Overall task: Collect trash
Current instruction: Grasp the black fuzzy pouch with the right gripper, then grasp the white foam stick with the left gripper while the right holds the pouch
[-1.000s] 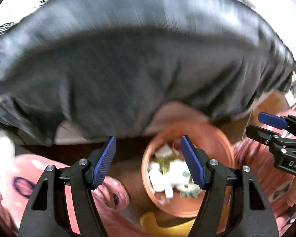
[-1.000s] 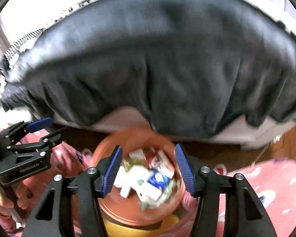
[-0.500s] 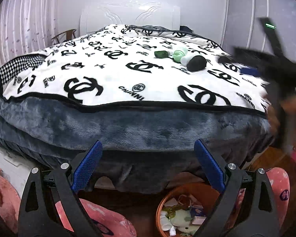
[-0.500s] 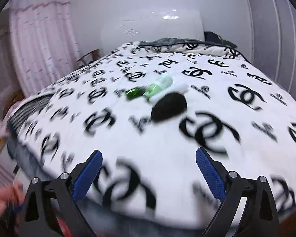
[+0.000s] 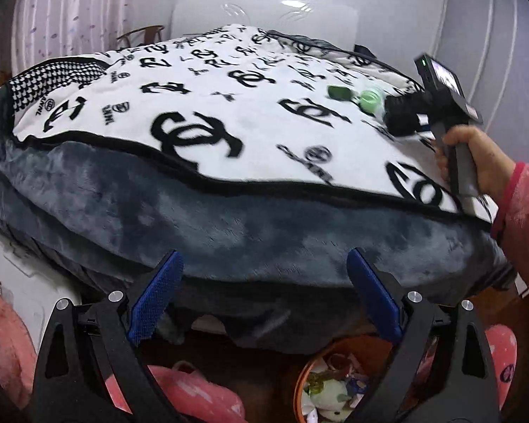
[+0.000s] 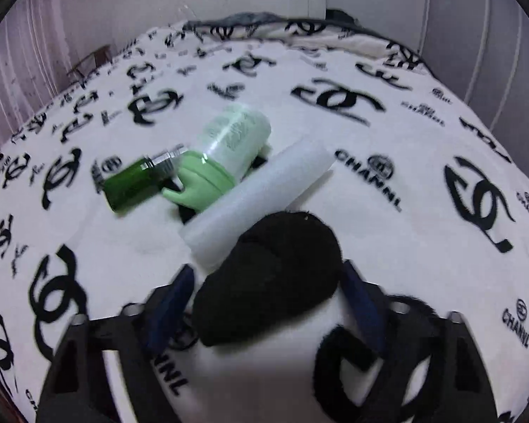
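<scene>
A black sock-like bundle (image 6: 269,278) lies on the bed between the open fingers of my right gripper (image 6: 264,306). Beyond it lie a white tube (image 6: 261,204), a pale green pump bottle (image 6: 225,155) and a small dark green bottle (image 6: 134,183). In the left wrist view the same items (image 5: 370,100) show at the bed's far right, with the right gripper's handle (image 5: 451,130) over them. My left gripper (image 5: 264,296) is open and empty, low at the foot of the bed. An orange trash bin (image 5: 301,384) with wrappers stands on the floor below it.
The bed has a white logo-print blanket (image 5: 201,105) over a grey quilt (image 5: 194,218) that overhangs the edge. A white box (image 5: 24,282) stands at the left. Pink slippers (image 5: 194,394) lie on the floor. A wardrobe (image 5: 490,35) stands at the right.
Both grippers rose from over the trash bin. The right one moved forward over the bed and now straddles the black bundle. The left gripper opened wider.
</scene>
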Available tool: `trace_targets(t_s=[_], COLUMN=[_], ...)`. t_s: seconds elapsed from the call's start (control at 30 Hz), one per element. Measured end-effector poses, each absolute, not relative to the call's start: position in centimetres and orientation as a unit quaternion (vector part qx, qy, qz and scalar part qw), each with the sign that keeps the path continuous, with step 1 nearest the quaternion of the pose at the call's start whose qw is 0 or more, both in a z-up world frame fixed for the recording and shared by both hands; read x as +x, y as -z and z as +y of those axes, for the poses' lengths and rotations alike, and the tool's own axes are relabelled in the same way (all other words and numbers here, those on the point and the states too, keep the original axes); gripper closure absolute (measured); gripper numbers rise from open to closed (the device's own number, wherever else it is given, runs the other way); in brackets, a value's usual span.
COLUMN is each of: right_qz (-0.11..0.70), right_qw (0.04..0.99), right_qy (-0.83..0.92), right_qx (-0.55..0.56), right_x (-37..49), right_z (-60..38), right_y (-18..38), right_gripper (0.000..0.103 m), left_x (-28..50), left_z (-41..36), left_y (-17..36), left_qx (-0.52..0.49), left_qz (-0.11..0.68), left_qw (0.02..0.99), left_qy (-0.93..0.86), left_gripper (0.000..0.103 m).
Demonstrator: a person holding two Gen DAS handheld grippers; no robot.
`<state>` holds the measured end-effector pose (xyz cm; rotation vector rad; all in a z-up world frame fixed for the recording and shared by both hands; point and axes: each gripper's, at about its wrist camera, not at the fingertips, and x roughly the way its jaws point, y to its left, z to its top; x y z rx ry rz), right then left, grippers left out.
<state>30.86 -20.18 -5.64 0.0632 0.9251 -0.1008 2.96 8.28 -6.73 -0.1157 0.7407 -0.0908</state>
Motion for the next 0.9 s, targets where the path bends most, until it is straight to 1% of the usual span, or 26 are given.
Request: trace_targets(t_s=[0.03, 0.07, 0.13, 0.2, 0.3, 0.47, 0.63, 0.7, 0.8, 0.9], right_qz=[0.449, 0.445, 0.428, 0.402, 0.359, 0.278, 0.254, 0.248, 0.239, 0.229], right_qw=[0.892, 0.894, 0.902, 0.913, 0.930, 0.958, 0.965, 0.966, 0.968, 0.971], right_qy=[0.048, 0.045, 0.033, 0.005, -0.020, -0.042, -0.053, -0.054, -0.056, -0.060], right_qx=[0.032, 0.034, 0.048, 0.077, 0.069, 0.061, 0.050, 0.050, 0.046, 0.039], right_x=[30.8, 30.7, 29.9, 28.4, 25.7, 17.9, 12.6, 11.4, 9.9, 9.2], right_z=[-20.4, -20.4, -20.9, -22.1, -23.1, -26.4, -29.7, -30.7, -32.3, -33.0], right_y=[6.0, 5.9, 5.1, 3.8, 1.3, -2.7, -4.1, -4.3, -4.6, -4.6], right_gripper=[0.038, 0.043, 0.046, 0.047, 0.047, 0.046, 0.046, 0.046, 0.046, 0.045], left_x=[3.2, 3.4, 4.3, 5.4, 8.0, 14.4, 22.1, 24.8, 28.1, 31.2], left_z=[8.3, 8.2, 7.8, 7.5, 6.1, 0.3, -6.0, -8.0, -10.1, -12.6], left_y=[6.5, 6.3, 5.6, 4.9, 3.2, 1.3, 2.2, 2.8, 3.6, 4.7], left_qx=[-0.052, -0.047, -0.034, -0.028, -0.013, 0.037, 0.051, 0.055, 0.031, 0.035], left_qz=[0.357, 0.353, 0.347, 0.344, 0.339, 0.339, 0.366, 0.377, 0.392, 0.414], left_qw=[0.932, 0.934, 0.936, 0.938, 0.939, 0.931, 0.903, 0.898, 0.888, 0.880], left_qy=[0.039, 0.036, 0.038, 0.044, 0.058, 0.127, 0.220, 0.222, 0.238, 0.231], left_gripper=[0.011, 0.011, 0.011, 0.011, 0.011, 0.011, 0.011, 0.011, 0.011, 0.011])
